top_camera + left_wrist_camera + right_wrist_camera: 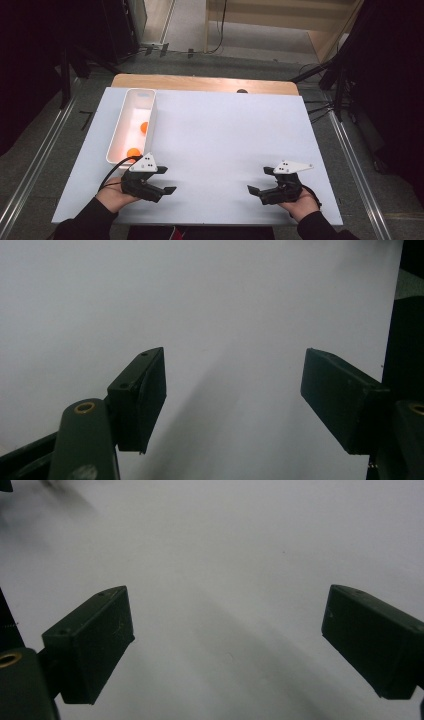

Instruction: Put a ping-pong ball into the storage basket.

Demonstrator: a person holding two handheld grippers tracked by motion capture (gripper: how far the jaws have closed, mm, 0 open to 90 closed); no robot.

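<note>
Currently the bench (225, 140) carries a white bin (116, 136) at its left, holding two orange balls (133, 152). Both hand-held grippers, left (167, 180) and right (256, 180), rest open and empty near the front edge. Judged idle; next move requires reaching toward the bin.

- Left gripper (166, 180): black body, grey three-cornered plate with dark dots, black cable looping off.
- Right gripper (258, 180): same black build and plate.
- Jaws: flat black blocks, small screw holes, brass-ringed pivots.
- Sleeves (82, 223): black.
</note>
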